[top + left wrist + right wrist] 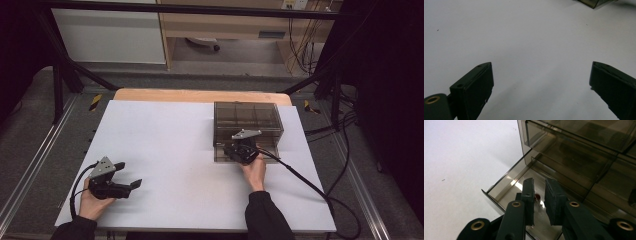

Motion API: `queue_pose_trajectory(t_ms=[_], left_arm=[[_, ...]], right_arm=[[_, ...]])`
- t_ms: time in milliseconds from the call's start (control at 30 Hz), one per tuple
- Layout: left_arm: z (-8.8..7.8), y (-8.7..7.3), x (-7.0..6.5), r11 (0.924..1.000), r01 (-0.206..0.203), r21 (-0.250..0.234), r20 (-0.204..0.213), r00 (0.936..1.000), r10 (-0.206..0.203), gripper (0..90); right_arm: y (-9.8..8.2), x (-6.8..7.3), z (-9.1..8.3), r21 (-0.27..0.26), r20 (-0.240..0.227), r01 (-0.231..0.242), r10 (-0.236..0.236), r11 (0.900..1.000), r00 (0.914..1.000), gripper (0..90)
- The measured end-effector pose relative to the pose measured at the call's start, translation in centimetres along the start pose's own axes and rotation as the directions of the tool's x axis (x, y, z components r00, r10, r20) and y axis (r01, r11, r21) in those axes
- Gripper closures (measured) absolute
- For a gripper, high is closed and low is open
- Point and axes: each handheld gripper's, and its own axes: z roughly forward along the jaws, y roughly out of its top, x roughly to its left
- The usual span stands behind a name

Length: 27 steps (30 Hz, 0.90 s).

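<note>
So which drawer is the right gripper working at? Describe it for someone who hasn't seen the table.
On the white table stands a smoky transparent drawer cabinet. The open drawer is the bottom one, under the right gripper; it alone is pulled out.

My desk (165,145) is a wide, matte white board laid over a light wooden top whose far edge shows as a tan strip (200,95), and it stands on grey carpeted floor (30,125). A black metal frame (60,75) rises around it, with black cables (345,165) trailing over the floor at my right. Beyond stand a white cabinet panel (107,35) and a pale wooden shelf unit (225,25), the sides falling into dark shadow.
</note>
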Motion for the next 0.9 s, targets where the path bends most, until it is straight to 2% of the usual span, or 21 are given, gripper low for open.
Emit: queue_pose_trajectory(t_ms=[233, 333, 600, 700, 733, 767, 800, 900], left_arm=[[0.0, 0.0, 0.0, 1.0000, 0.000, -0.001, -0.001, 1.0000, 0.000, 5.2], [0.0, 0.0, 0.0, 1.0000, -0.001, -0.001, -0.001, 1.0000, 0.001, 5.2], [0.0, 0.0, 0.0, 1.0000, -0.001, 0.000, -0.001, 1.0000, 0.001, 5.2], [0.0, 0.0, 0.0, 1.0000, 0.000, 0.000, -0.001, 1.0000, 0.000, 5.2], [0.0, 0.0, 0.0, 1.0000, 0.000, 0.000, 0.000, 1.0000, 0.000, 5.2], [0.0, 0.0, 0.0, 1.0000, 0.000, 0.000, 0.000, 1.0000, 0.000, 5.2], [0.0, 0.0, 0.0, 1.0000, -0.001, -0.001, -0.001, 1.0000, 0.001, 5.2], [0.0, 0.0, 0.0, 1.0000, 0.000, 0.001, 0.000, 1.0000, 0.000, 5.2]], right_arm=[[0.3, 0.0, -0.7, -0.018, -0.001, -0.002, 0.002, 1.000, 1.0000, 75.6], [0.5, 0.2, -1.4, -0.036, -0.010, -0.005, 0.004, 0.999, 0.9999, 71.7], [0.7, 0.5, -2.6, -0.052, -0.021, -0.010, 0.009, 0.999, 0.9997, 54.1], [0.7, 0.7, -3.0, -0.061, -0.028, -0.011, 0.009, 0.998, 0.9996, 50.2], [0.7, 0.9, -3.3, -0.069, -0.032, -0.007, 0.005, 0.998, 0.9995, 44.7], [0.7, 0.9, -3.3, -0.069, -0.032, -0.007, 0.005, 0.998, 0.9995, 44.7], [0.7, 1.0, -3.7, -0.077, -0.025, -0.003, 0.001, 0.997, 0.9997, 38.9], [0.7, 1.2, -4.4, -0.093, -0.023, -0.001, -0.001, 0.996, 0.9997, 32.5]])
